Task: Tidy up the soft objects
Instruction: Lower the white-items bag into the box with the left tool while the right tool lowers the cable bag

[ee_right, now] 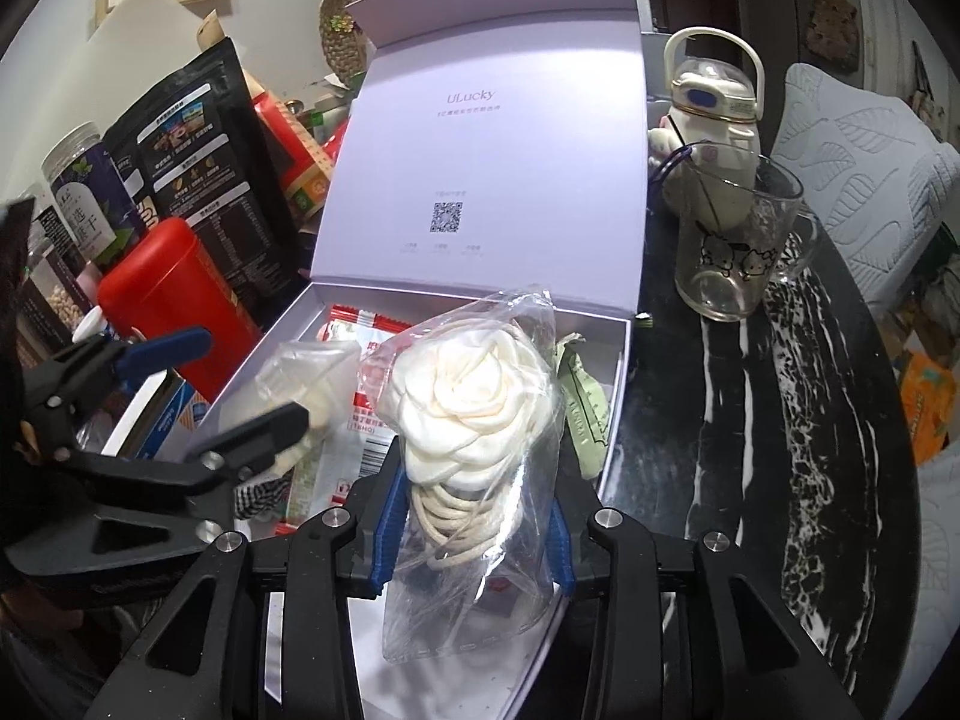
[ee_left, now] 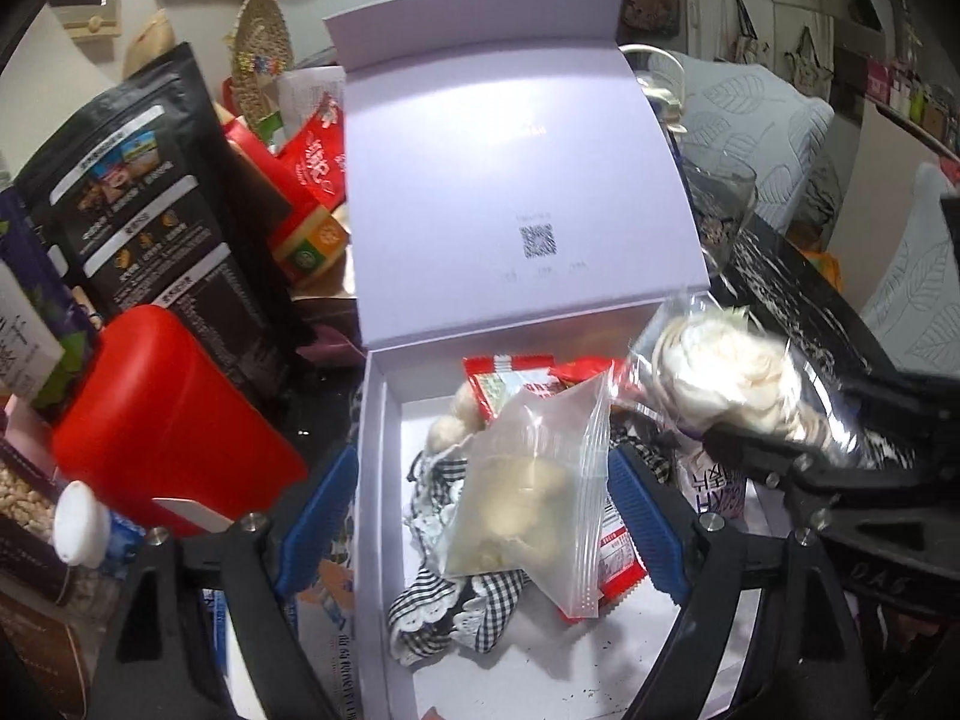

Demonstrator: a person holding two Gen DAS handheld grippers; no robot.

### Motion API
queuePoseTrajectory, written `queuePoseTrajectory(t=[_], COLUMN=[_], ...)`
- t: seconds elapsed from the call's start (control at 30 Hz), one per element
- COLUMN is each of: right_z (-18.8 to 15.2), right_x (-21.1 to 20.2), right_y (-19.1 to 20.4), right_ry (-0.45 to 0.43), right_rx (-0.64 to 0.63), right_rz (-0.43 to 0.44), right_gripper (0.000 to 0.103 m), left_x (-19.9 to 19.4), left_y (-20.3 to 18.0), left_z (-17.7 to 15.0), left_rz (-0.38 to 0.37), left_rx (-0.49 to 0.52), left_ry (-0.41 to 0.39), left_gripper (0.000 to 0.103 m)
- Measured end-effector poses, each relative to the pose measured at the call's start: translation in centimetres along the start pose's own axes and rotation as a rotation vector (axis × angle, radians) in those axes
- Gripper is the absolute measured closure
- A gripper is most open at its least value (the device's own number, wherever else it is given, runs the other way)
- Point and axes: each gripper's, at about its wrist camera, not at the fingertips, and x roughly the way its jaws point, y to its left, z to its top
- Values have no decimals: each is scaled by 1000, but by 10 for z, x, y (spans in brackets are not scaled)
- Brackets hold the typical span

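An open lilac gift box holds a zip bag of cream stuff, a black-and-white checked cloth, red snack packets and a green packet. My left gripper is open and empty above the box, its blue pads either side of the zip bag. My right gripper is shut on a clear bag with a cream fabric flower, held above the box's right part.
Left of the box stand a red tin, a black pouch and jars. Right of it, on the dark marble table, stand a glass mug and a white bottle.
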Motion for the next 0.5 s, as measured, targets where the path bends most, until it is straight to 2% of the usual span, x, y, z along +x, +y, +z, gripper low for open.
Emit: queuePoseTrajectory(t=[0.2,0.4,0.5], right_z=[-2,-4,-3], right_x=[12,20,20], right_y=[8,17,20], right_ry=[29,41,45], right_rx=[-26,-73,-92], right_rz=[-7,-39,-59], right_gripper=[63,59,51], left_x=[-12,-14,-10], left_y=[9,9,9], left_z=[2,2,2], left_rz=[14,17,15], left_rx=[-22,-4,-3], left_ry=[-44,-65,-51], left_gripper=[18,18,18])
